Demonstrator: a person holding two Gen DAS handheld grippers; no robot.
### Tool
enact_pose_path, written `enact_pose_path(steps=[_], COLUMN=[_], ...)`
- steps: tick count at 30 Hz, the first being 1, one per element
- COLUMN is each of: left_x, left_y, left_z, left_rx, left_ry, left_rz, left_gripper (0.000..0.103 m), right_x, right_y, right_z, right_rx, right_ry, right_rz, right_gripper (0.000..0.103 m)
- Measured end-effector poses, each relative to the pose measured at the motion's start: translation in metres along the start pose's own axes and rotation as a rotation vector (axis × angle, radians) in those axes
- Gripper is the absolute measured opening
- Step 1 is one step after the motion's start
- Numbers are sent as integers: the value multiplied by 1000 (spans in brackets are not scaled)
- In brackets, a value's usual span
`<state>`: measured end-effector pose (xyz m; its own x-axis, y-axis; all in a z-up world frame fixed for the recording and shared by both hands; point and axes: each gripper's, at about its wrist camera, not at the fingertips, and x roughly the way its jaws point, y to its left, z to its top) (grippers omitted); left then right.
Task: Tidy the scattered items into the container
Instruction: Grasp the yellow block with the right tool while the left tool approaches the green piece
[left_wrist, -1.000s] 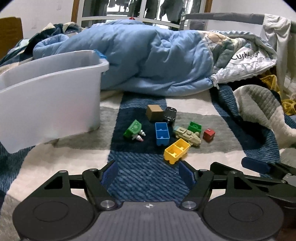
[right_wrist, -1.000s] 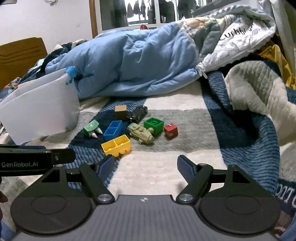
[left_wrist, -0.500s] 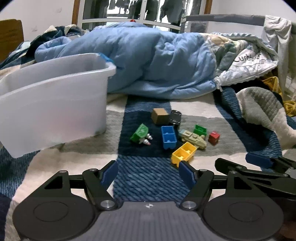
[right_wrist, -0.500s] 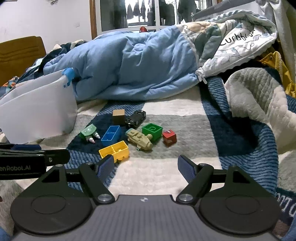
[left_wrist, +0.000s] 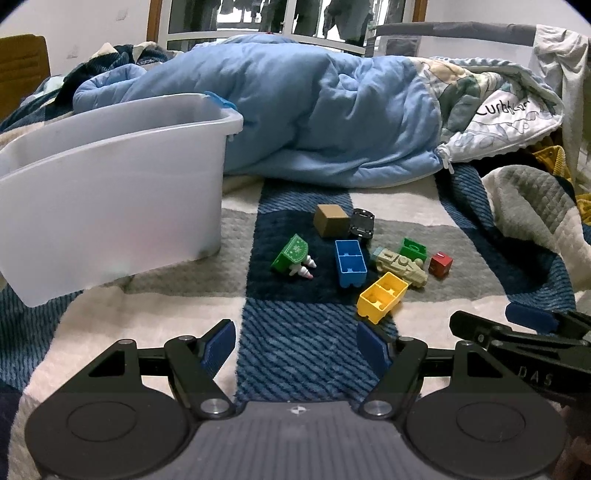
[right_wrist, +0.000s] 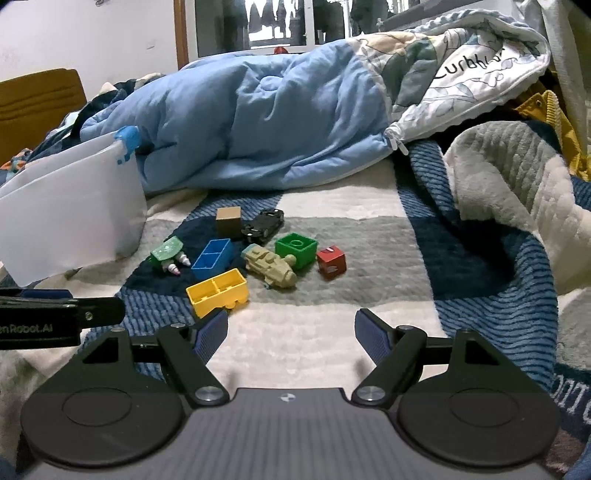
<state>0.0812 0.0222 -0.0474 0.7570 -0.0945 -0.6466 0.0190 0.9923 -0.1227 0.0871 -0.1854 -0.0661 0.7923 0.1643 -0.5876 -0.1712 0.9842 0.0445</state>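
bed: checked blanket | blue duvet | window behind | white wall

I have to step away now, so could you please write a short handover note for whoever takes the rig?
Left gripper: open, empty, above the blanket short of the toys.
Right gripper: open, empty, just short of the yellow brick.
Container: white bin on the bed, left of the toys; its inside is hidden from both cameras.
Toys, all loose on the checked blanket: yellow brick, blue brick, tan vehicle, green brick, red cube, brown cube, black car, green piece with white cones.
Done: nothing visibly.
Left: all eight toys into the bin.
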Motion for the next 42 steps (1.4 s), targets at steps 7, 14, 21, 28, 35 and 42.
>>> enact_pose_path(steps=[7, 14, 21, 28, 35, 42], left_x=[8, 17, 27, 36, 67, 100], left_y=[15, 17, 33, 22, -2, -8], left_z=[-1, 0, 7, 21, 33, 44], left_rx=[-17, -24, 27, 148, 325, 404], left_ry=[20, 36, 78, 62, 21, 69], left_rz=[4, 3, -33, -72, -101, -123], left_gripper=[76, 75, 74, 74, 74, 52], right_x=[2, 23, 60, 76, 63, 52], right_y=[4, 28, 49, 56, 30, 16], right_z=[-1, 8, 13, 12, 10, 8], right_rx=[-24, -41, 16, 29, -20, -57], right_ry=[-8, 11, 86, 98, 128, 141], right_rz=[-3, 80, 105, 23, 38, 65], right_gripper=[79, 71, 62, 37, 27, 27])
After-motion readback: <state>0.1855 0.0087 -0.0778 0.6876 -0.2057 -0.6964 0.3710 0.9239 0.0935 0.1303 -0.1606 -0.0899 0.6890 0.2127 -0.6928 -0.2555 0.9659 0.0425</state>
